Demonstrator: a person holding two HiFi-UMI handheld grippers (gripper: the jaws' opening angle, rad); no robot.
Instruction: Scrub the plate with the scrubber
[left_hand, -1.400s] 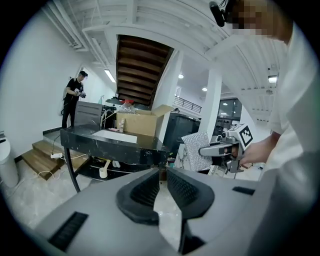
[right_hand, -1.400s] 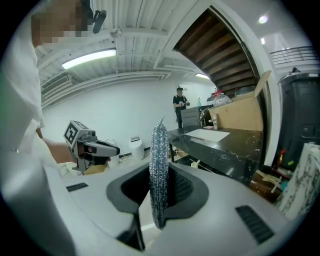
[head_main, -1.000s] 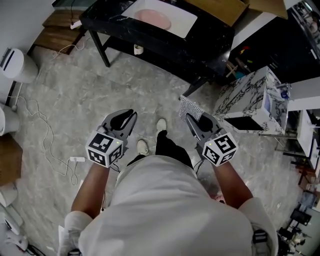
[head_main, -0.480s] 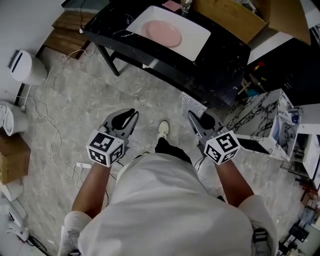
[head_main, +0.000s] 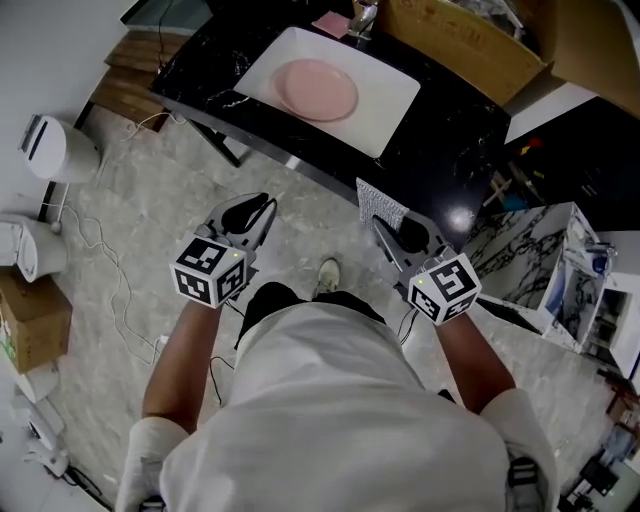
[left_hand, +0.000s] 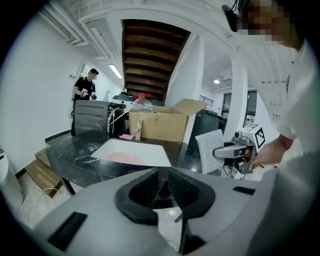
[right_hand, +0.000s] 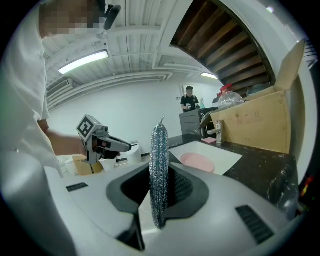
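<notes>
Floor (head_main: 150, 230) on my far left, with a white canister (head_main: 60, 148) and a loose cable (head_main: 100, 270) trailing over it; next along is the left gripper (head_main: 258, 208), held over that floor and short of the black table (head_main: 450, 150); in its own view I read the jaws as narrowly apart, having just eased open a touch, and nothing sits between them; ahead and a little to the right, the pink plate (head_main: 317, 89) lies flat on a white mat (head_main: 395, 100) on the table, well apart from both grippers; further right comes the scrubber (head_main: 380, 203), a silvery mesh pad standing on edge, and the right gripper (head_main: 378, 225) has it clamped; the right gripper view shows me the pads pressing on both faces, with the mesh poking up above the jaws; from the head view the scrubber sits at the table's near edge, not touching the plate; beyond it an open cardboard box (head_main: 470, 55) stands on the table's far side; furthest right is a marble-patterned cabinet (head_main: 520, 270).
</notes>
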